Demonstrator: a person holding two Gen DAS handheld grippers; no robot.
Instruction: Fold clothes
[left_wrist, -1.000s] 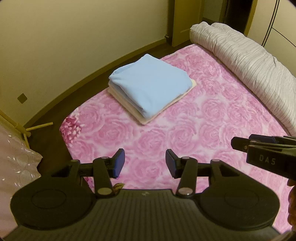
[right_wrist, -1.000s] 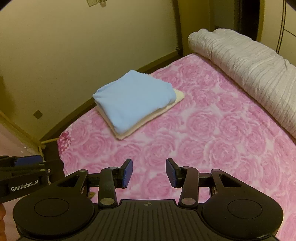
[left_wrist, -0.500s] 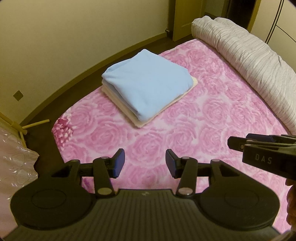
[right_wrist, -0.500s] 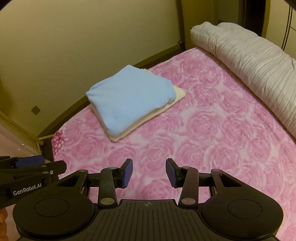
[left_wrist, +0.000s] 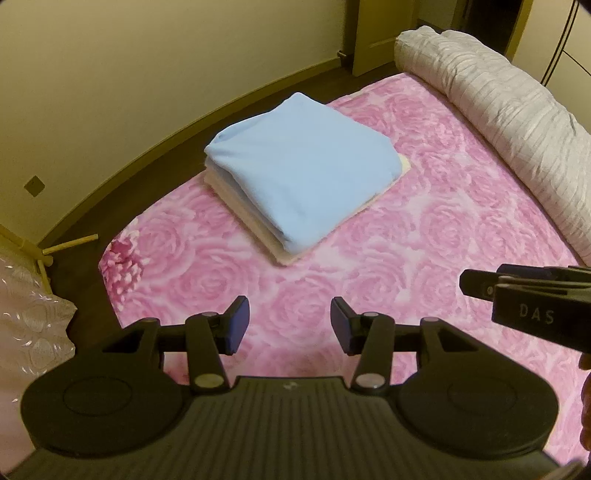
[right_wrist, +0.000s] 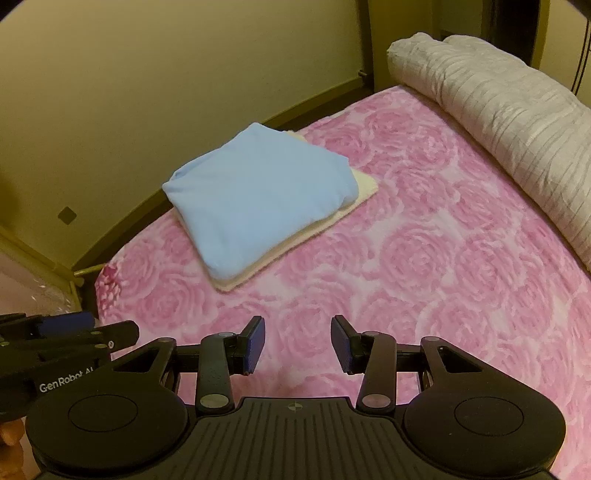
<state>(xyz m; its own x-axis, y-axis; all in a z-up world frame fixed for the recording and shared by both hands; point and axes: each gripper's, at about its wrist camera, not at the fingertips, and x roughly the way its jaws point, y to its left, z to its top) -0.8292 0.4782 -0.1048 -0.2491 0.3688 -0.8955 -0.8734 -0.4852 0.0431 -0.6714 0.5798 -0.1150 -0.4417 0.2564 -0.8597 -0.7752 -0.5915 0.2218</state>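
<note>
1. The left gripper (left_wrist: 289, 320) is being held over the pink rose-patterned bedspread (left_wrist: 424, 236), jaws parted and empty.
2. The right gripper (right_wrist: 297, 344) is being held beside it, likewise parted and empty.
3. A folded light-blue garment (left_wrist: 306, 170) is being carried on a folded cream garment (right_wrist: 364, 186) near the bed's corner, well ahead of both grippers.
4. A rolled grey quilt (right_wrist: 495, 122) is being kept along the far edge.

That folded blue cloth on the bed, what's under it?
Under the blue cloth lies a folded cream cloth, its edges peeking out, on the pink rose blanket. Whether anything more hides between them cannot be seen.
</note>
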